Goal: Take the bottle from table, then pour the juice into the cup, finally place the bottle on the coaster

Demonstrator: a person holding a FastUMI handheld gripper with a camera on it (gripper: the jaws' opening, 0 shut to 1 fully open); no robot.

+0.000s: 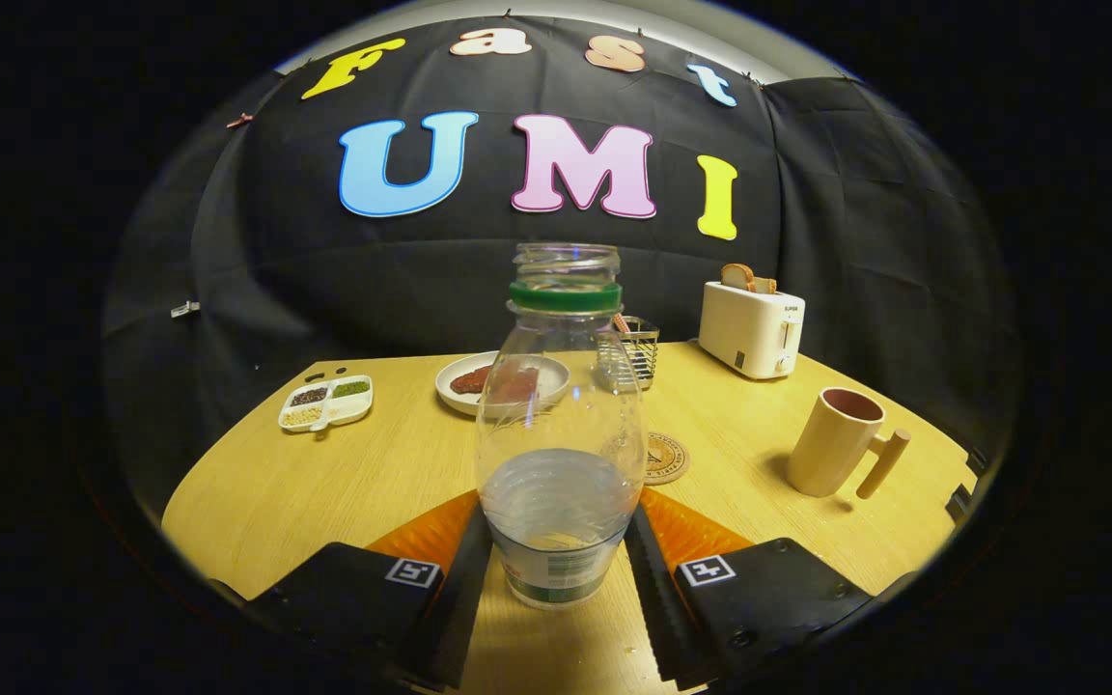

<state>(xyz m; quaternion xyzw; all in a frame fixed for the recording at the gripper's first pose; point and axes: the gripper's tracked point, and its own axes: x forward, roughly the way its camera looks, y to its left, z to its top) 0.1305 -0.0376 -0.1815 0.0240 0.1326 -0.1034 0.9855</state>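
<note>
My gripper [556, 565] is clamped on the bottle [559, 425]: both fingers [464, 589] press its lower body from either side, just above the label band. The bottle stands upright between them, clear plastic, uncapped, one green ring at the neck, clear liquid filling roughly the bottom third. I can't tell whether its base touches the table [257, 492] or is just off it. The label print is too small for me to read. Each finger carries one square black-and-white marker, two in all.

Beyond the bottle, just behind it and to the right, one round coaster [667, 457] lies flat on the wood, partly hidden by the bottle; its printed pattern isn't legible. Further right, well apart, one tan cup [834, 439] with a wooden handle stands upright, its inside darker; nothing lies between it and the fingers.

Further back: one white plate [459, 394] with brownish food on it, seen partly through the bottle. One wire basket [635, 349] sits just right of the plate, holding something I can't make out. One white toaster [751, 328] is at the back right with bread sticking out of the top; there is small dark lettering on its front, too small to read. One white divided tray [326, 403] at the left has compartments of seeds or grains, some dark, one green, one pale.
</note>
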